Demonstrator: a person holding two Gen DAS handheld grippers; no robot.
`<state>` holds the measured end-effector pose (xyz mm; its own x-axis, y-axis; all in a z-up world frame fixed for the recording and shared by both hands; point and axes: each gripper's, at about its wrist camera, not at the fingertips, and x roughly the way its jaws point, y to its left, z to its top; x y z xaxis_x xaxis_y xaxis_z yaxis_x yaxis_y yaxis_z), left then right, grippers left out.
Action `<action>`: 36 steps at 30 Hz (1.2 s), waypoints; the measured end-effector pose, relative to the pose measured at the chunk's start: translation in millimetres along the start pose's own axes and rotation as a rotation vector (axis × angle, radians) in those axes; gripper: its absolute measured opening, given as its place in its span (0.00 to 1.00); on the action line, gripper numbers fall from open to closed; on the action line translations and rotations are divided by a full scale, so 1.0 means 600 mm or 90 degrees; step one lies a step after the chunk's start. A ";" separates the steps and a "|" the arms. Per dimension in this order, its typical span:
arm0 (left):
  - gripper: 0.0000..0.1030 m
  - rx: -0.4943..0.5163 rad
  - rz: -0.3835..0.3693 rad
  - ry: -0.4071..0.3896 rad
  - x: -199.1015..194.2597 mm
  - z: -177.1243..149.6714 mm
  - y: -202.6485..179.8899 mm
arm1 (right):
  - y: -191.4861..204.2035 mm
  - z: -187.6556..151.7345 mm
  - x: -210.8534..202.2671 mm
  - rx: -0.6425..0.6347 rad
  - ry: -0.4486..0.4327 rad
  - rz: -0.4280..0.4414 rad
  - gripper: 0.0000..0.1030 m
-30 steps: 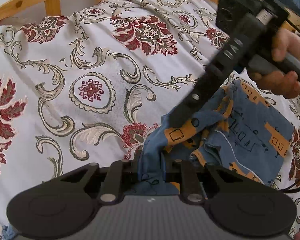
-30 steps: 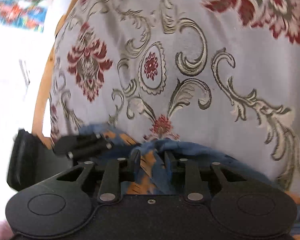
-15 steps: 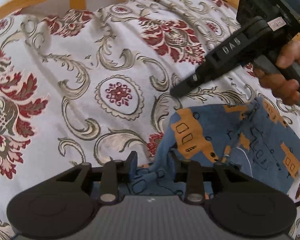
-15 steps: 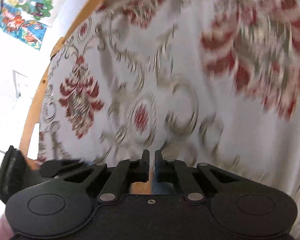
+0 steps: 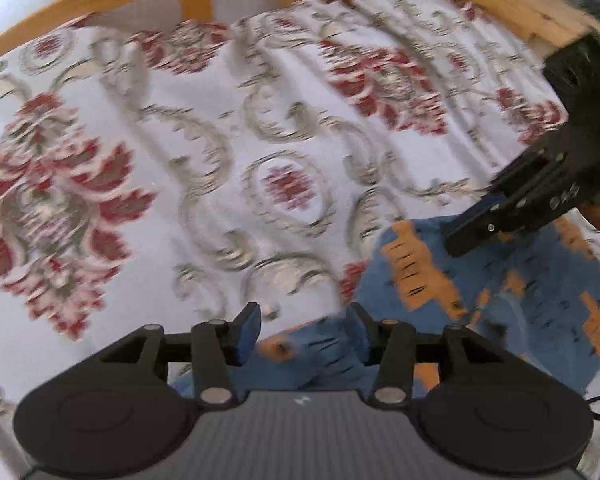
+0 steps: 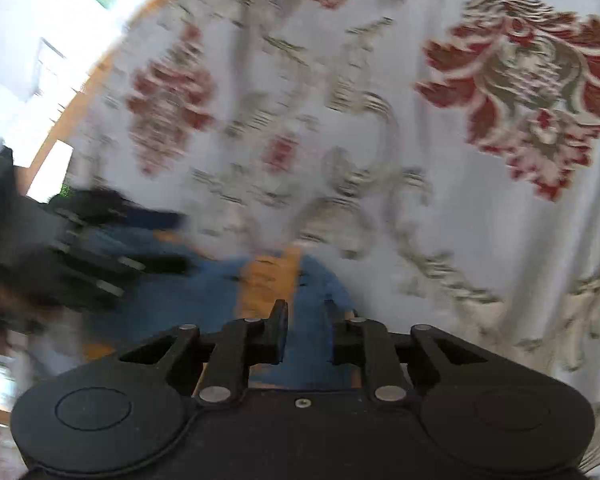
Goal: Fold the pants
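Pants (image 5: pixel 500 280): small, blue with orange blocks, lying bunched in a compact patch on the floral bedspread (image 5: pixel 220 160), near-right in the left wrist view, near-centre in the right wrist view (image 6: pixel 276 280). Wooden bed frame (image 5: pixel 100 4) runs along the far side.

Left gripper (image 5: pixel 302 330): jaws spread wide, nothing pinched; blue cloth lies under the gap. Right gripper (image 6: pixel 305 330): jaws apart, empty, poised over the orange patch. Both views motion-blurred.

Handling, by judgement: thin, light, limp cloth. It will sag and crease between holds and drag over the bedspread. Best held at edges or corners, one gripper to each, taking all layers in the pinch. Which edge is the waistband and which the hem I cannot tell. A shallow pinch risks picking up the bedspread too.
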<state>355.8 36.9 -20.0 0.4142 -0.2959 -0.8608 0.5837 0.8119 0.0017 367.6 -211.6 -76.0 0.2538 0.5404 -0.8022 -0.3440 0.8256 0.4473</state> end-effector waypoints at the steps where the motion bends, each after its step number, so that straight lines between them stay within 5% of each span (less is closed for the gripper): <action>1: 0.49 -0.007 0.015 0.008 0.000 -0.004 0.006 | -0.007 -0.002 0.005 0.001 -0.007 -0.017 0.00; 5: 0.46 -0.025 0.091 0.040 0.003 -0.016 0.024 | -0.014 -0.004 0.003 0.017 -0.033 -0.033 0.00; 7: 0.47 -0.044 0.085 0.024 -0.010 -0.020 0.033 | 0.007 -0.007 -0.007 -0.019 -0.045 -0.030 0.16; 10: 0.47 -0.030 0.120 0.014 -0.020 -0.022 0.032 | 0.036 -0.006 -0.011 -0.056 -0.044 -0.014 0.19; 12: 0.47 -0.012 0.155 0.033 -0.015 -0.026 0.032 | 0.041 -0.005 0.000 -0.065 -0.031 -0.031 0.20; 16: 0.47 -0.044 0.144 0.013 -0.039 -0.041 0.045 | 0.039 -0.017 0.004 -0.090 -0.055 -0.098 0.22; 18: 0.54 -0.062 0.141 -0.015 -0.062 -0.047 0.051 | 0.045 -0.025 -0.012 -0.090 -0.076 -0.093 0.47; 19: 0.57 -0.070 0.146 -0.030 -0.076 -0.051 0.051 | 0.053 -0.029 -0.020 -0.099 -0.091 -0.097 0.67; 20: 0.62 -0.079 0.147 -0.046 -0.091 -0.055 0.050 | 0.063 -0.037 -0.031 -0.114 -0.109 -0.102 0.74; 27: 0.94 -0.209 0.137 -0.150 -0.173 -0.100 0.036 | 0.142 -0.099 -0.102 -0.208 -0.219 -0.149 0.92; 36: 0.97 -0.285 0.192 -0.146 -0.214 -0.160 -0.025 | 0.196 -0.190 -0.154 -0.251 -0.281 -0.203 0.99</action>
<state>226.9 110.9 42.0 0.6856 -0.0804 -0.7235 0.0864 0.9958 -0.0287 200.8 -183.1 5.7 0.7145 0.3644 -0.5972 -0.4737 0.8802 -0.0298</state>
